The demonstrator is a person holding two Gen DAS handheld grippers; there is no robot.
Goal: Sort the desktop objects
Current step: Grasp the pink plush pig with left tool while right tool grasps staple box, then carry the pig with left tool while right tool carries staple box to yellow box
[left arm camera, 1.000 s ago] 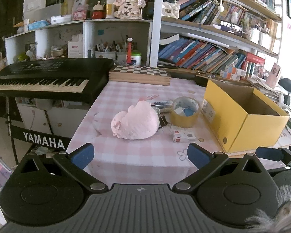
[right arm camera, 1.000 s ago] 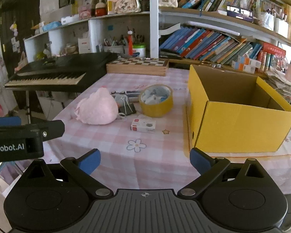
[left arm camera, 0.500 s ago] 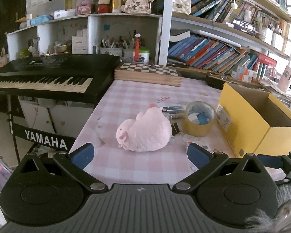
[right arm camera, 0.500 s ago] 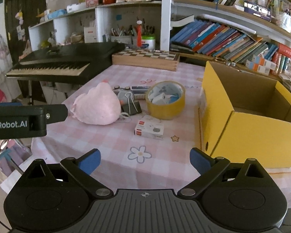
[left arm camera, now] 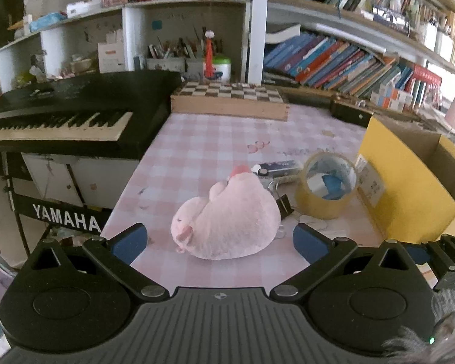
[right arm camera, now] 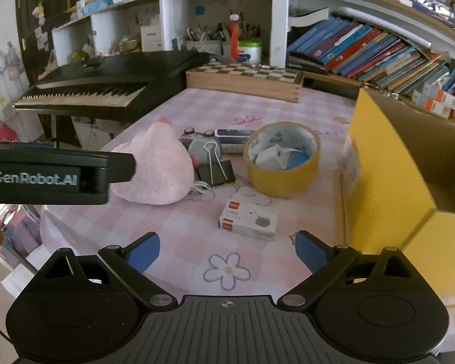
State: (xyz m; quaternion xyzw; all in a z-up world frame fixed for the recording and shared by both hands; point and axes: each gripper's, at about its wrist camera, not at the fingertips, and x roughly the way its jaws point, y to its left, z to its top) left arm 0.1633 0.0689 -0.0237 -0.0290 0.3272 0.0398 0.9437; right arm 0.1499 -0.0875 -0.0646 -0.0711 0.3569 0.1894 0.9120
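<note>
Hovering with jaws spread wide, the left tongs [left arm camera: 218,239] frame the pink plush [left arm camera: 227,221] lying near the desk [left arm camera: 197,151] edge, not touching it. The right tongs [right arm camera: 227,248] are wide too, above the checked cloth short of a small white box [right arm camera: 248,218]. Behind sit a clip [right arm camera: 215,170], tape roll [right arm camera: 283,159] and yellow box [right arm camera: 388,182].

A lived-in home study or hobby room; a Yamaha keyboard [left arm camera: 60,118] stands beside a table with a pink checked cloth [left arm camera: 203,139]; crowded bookshelves [left arm camera: 342,57] line the wall; a chessboard box [left arm camera: 230,100], pen pots [right arm camera: 203,42] and trinkets fill white cubbies
</note>
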